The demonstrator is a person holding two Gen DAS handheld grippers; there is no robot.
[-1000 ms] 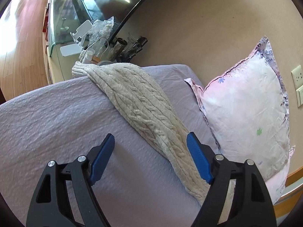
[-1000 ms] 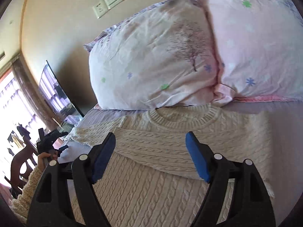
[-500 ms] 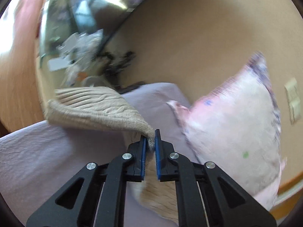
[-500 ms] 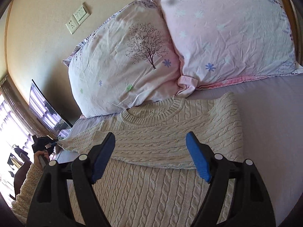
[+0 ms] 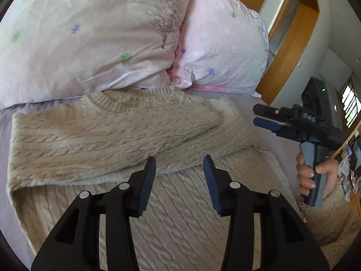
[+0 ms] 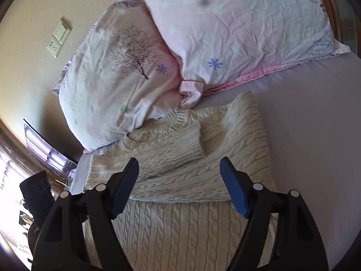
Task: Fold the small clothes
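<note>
A cream cable-knit sweater (image 5: 117, 133) lies flat on the lilac bed sheet (image 6: 315, 122), collar towards the pillows. Both sleeves are folded across its chest; the left sleeve's cuff (image 6: 191, 144) lies on top near the collar. My left gripper (image 5: 179, 176) is open and empty just above the sweater's middle, below the folded sleeve edge. My right gripper (image 6: 179, 185) is open and empty over the sweater (image 6: 180, 225). The right gripper (image 5: 266, 117) also shows in the left wrist view, held by a hand beside the sweater's right edge.
Two pink flowered pillows (image 5: 90, 36) (image 6: 237, 29) lean at the head of the bed, touching the sweater's collar. A wooden headboard frame (image 5: 286, 45) stands at the right. A wall socket (image 6: 58, 38) and a dark TV screen (image 6: 45, 149) are at the left.
My left gripper shut on the left sleeve, carried it across the sweater's chest, and has let it go and opened. The right gripper shifted a little, staying open.
</note>
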